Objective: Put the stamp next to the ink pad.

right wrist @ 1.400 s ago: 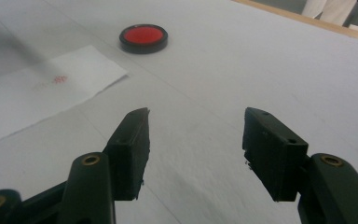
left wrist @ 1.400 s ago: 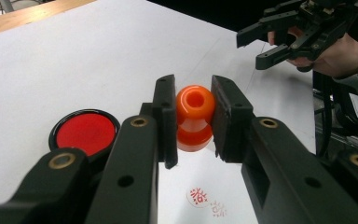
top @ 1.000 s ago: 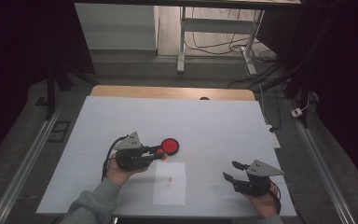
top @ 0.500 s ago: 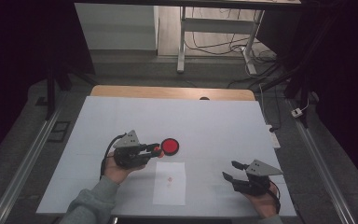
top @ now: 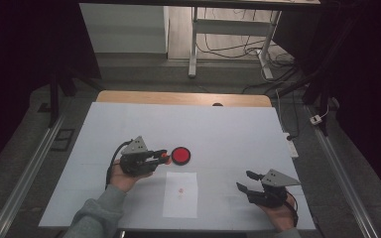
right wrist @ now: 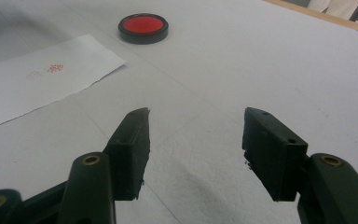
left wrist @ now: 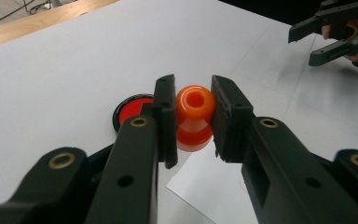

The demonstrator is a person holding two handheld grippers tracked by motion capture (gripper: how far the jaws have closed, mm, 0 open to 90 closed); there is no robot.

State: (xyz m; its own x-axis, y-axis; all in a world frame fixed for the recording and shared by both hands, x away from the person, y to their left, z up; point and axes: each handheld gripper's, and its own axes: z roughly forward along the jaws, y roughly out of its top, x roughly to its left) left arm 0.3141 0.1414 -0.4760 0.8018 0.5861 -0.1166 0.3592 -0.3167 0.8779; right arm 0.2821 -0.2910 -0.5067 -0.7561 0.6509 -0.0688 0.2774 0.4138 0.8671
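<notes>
The left gripper (top: 161, 156) was clamped on a small orange stamp (left wrist: 194, 116), its two pads pressed against the rounded knob at the top, as the left gripper view showed plainly. In the high view that gripper lay roughly level, jaws pointing to the right, with the stamp held just left of the round red ink pad (top: 180, 155) in its black rim; stamp and pad looked close together, though whether they touched could not be told. In the left gripper view the stamp's long axis ran from the knob, nearest the camera, away and down toward the table, so its printing face was turned from sight. The white sheet of paper (top: 180, 194) lay just near of the ink pad, a little right of the left hand (top: 124, 178), and carried a faint reddish mark near its far middle, too small to read as any word or brand. By my judgement the coming move turned on that short gap: the paper sat near and slightly right of the stamp, and the left hand was far closer to it. The right gripper (top: 244, 181) rested well apart at the near right of the white table (top: 238, 129), jaws spread and holding nothing. No label could be read anywhere.
</notes>
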